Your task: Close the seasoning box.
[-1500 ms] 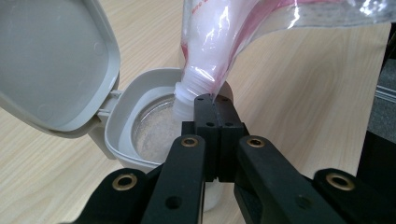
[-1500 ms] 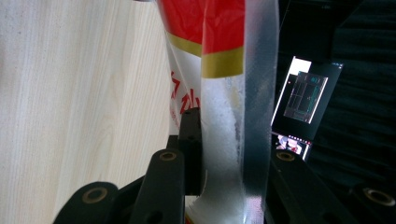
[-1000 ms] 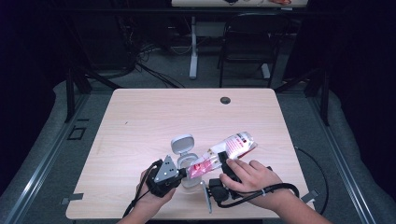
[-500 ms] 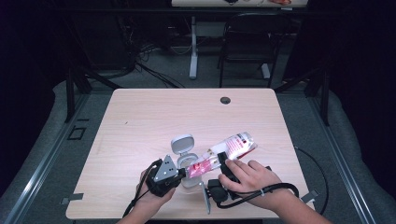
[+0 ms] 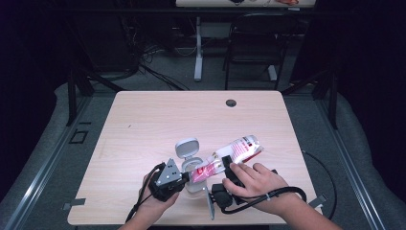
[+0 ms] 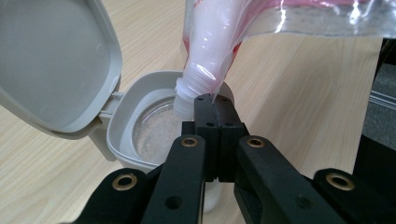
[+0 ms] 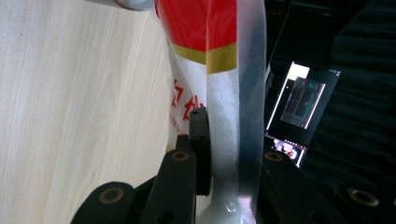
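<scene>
Refill pouch (image 5: 238, 149): right gripper (image 7: 223, 154) has just been squeezing tighter on it, pushing powder through the spout into open jar (image 6: 154, 135). Left gripper (image 6: 215, 123): clenched, steadying jar rim.

Both forearms enter from the bottom edge. The left gripper (image 5: 184, 178) has its jaws pressed together; the right gripper (image 5: 229, 165) has just been narrowing its jaws.

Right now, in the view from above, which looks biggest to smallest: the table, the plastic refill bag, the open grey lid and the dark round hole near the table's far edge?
1. table, by far
2. refill bag
3. grey lid
4. round hole; it lies farther from the camera, yet looks clearly smallest
</scene>
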`<state>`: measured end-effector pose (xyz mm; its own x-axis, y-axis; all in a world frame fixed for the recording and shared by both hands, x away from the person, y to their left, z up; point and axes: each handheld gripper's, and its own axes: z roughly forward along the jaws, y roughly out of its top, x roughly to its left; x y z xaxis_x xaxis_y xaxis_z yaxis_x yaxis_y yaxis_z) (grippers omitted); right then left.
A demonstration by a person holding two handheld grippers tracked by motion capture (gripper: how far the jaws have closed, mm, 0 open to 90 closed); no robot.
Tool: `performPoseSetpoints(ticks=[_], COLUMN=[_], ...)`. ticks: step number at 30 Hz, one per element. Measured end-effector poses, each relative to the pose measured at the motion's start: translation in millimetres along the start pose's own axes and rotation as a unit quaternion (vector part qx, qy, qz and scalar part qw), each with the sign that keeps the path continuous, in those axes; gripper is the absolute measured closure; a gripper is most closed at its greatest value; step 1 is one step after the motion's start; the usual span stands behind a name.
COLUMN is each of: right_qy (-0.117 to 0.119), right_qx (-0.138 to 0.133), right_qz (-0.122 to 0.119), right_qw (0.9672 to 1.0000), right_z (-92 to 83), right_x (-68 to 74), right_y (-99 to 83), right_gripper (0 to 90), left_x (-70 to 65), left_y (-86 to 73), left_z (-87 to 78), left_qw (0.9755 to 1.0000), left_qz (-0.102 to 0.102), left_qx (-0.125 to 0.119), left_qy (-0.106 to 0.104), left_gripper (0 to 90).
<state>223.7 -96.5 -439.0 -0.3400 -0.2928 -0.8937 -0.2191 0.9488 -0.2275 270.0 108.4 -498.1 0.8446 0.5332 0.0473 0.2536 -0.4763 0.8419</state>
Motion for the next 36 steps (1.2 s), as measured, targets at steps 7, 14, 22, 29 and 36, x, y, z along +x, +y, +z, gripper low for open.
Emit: performPoseSetpoints(ticks=[7, 14, 22, 29, 36], right_qy=[0.0, 0.001, -0.001, -0.004, -0.001], right_qx=[-0.003, -0.003, 0.003, 0.004, -0.002], right_qz=[-0.002, -0.004, -0.021, -0.032, -0.025], right_qw=[1.0, 1.0, 0.9998, 0.9995, 0.9997], right_z=[-0.7, -2.4, -4.7, -5.3, -3.4], right_x=[-3.1, -8.1, -12.0, -12.1, -10.7], right_y=[0.0, 0.3, 2.9, 6.9, 7.0], right_gripper=[82.9, 83.1, 83.4, 83.8, 84.1], left_x=[0.3, 0.6, 1.1, 2.3, 2.5], left_y=[1.2, 2.6, 2.7, 0.4, -1.1], left_z=[-1.5, -4.0, -4.3, -2.9, -1.0], left_qw=[1.0, 0.9999, 0.9999, 0.9999, 0.9999], left_qz=[-0.001, -0.006, -0.007, -0.009, -0.011], left_qx=[-0.001, -0.008, -0.008, -0.006, -0.004], left_qy=[-0.003, -0.004, -0.003, -0.003, -0.004], left_gripper=[90.0, 90.0, 90.0, 90.0, 90.0])
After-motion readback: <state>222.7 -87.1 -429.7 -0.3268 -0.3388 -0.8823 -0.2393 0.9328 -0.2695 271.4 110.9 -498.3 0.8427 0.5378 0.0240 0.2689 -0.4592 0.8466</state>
